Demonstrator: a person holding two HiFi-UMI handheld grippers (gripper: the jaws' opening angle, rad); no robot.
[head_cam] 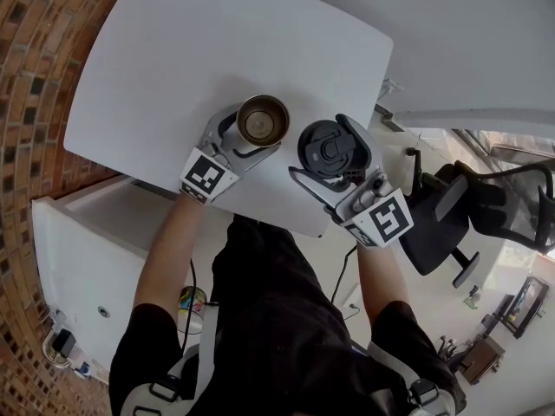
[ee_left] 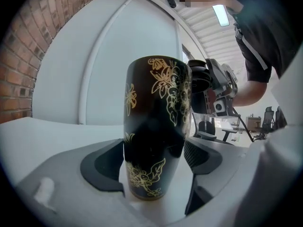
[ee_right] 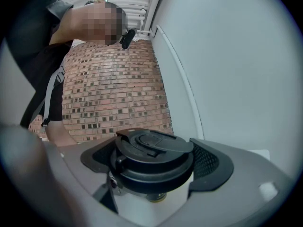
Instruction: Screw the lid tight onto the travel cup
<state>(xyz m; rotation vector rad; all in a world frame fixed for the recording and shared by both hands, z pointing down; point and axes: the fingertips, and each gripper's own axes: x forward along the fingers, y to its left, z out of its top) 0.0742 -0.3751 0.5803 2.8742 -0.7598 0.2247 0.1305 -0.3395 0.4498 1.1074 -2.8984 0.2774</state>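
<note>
A black travel cup [head_cam: 263,120] with gold flower print [ee_left: 156,126] stands upright on the white table [head_cam: 173,59], its mouth uncovered. My left gripper [head_cam: 255,130] is open and straddles it, with a pad close to each side of the cup's lower half [ee_left: 154,160]. To the cup's right, at about rim height, my right gripper [head_cam: 325,150] is shut on the black flip-top lid [head_cam: 328,148]. In the right gripper view the lid [ee_right: 151,157] sits level between the two pads, top side up. Lid and cup are apart.
The cup stands near the table's front edge, close to the person's body. A brick wall [head_cam: 35,76] runs along the left. A white cabinet [head_cam: 87,258] sits below the table on the left and a black office chair [head_cam: 451,215] stands on the right.
</note>
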